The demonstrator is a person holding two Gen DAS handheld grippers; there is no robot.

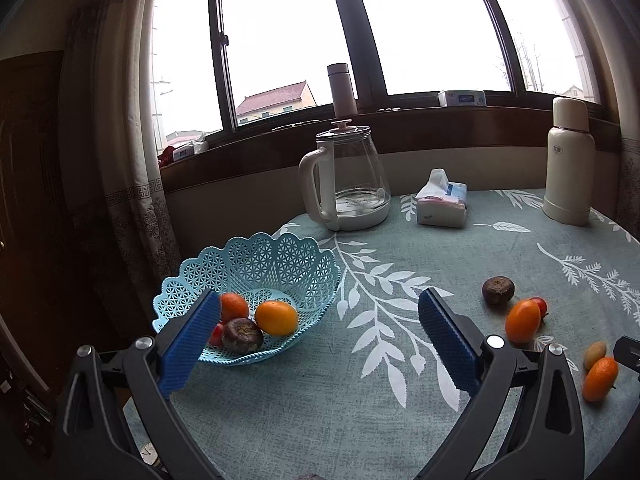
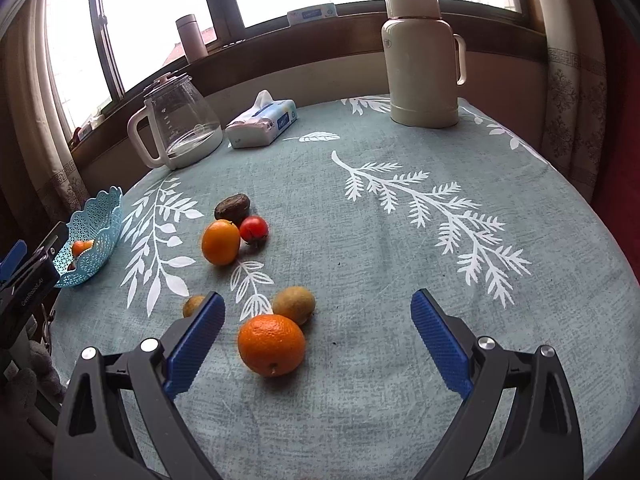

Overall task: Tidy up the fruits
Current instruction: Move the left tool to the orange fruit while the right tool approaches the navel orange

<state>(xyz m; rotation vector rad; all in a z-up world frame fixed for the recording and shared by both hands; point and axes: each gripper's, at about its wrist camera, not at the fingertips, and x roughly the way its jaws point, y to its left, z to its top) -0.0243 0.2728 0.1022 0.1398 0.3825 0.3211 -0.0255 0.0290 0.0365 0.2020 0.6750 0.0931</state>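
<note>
A light blue lattice basket stands at the table's left edge. It holds two orange fruits, a dark brown fruit and a small red one. My left gripper hangs open just right of the basket, empty. Loose on the cloth lie a dark fruit, an orange citrus, a red tomato, two tan fruits and a big orange. My right gripper is open above the cloth, the big orange just inside its left finger.
A glass kettle, a tissue pack and a cream thermos stand at the back of the leaf-patterned tablecloth. A windowsill with a slim bottle runs behind.
</note>
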